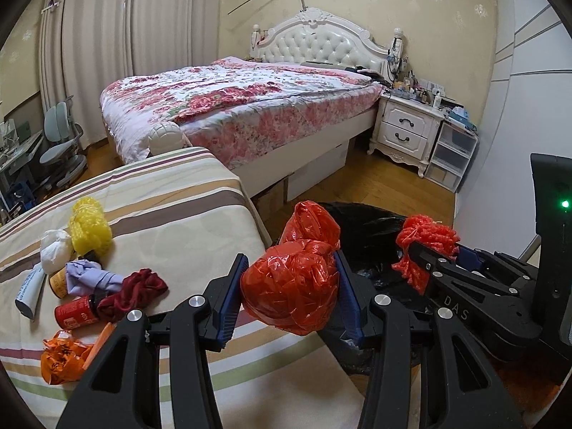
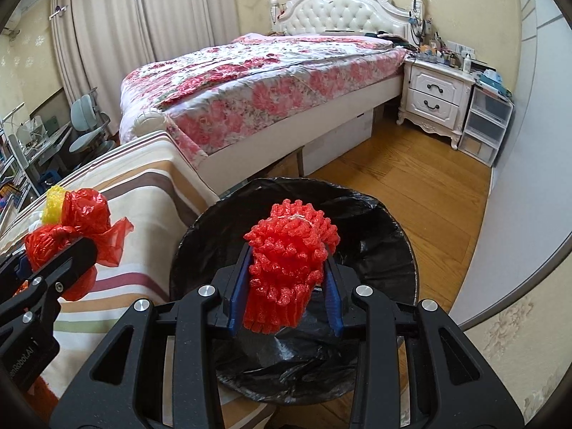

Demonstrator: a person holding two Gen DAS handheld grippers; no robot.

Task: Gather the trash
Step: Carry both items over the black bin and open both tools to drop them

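Observation:
My left gripper (image 1: 291, 286) is shut on a crumpled red plastic bag (image 1: 293, 282), held at the right edge of the striped table (image 1: 171, 193). My right gripper (image 2: 284, 286) is shut on a red foam net (image 2: 289, 268), held over the open bin lined with a black bag (image 2: 379, 214). The red foam net (image 1: 425, 243) and bin liner (image 1: 361, 228) also show in the left wrist view, to the right. The red plastic bag (image 2: 82, 211) also shows at the left of the right wrist view.
On the striped table lie a yellow foam net (image 1: 87, 228), a white wad (image 1: 55, 250), a lilac cloth (image 1: 89, 277), a dark red cloth (image 1: 132, 293), a red can (image 1: 77, 311), a tube (image 1: 30, 289) and an orange bag (image 1: 62, 361). A bed (image 1: 243, 111) and nightstand (image 1: 407, 132) stand behind.

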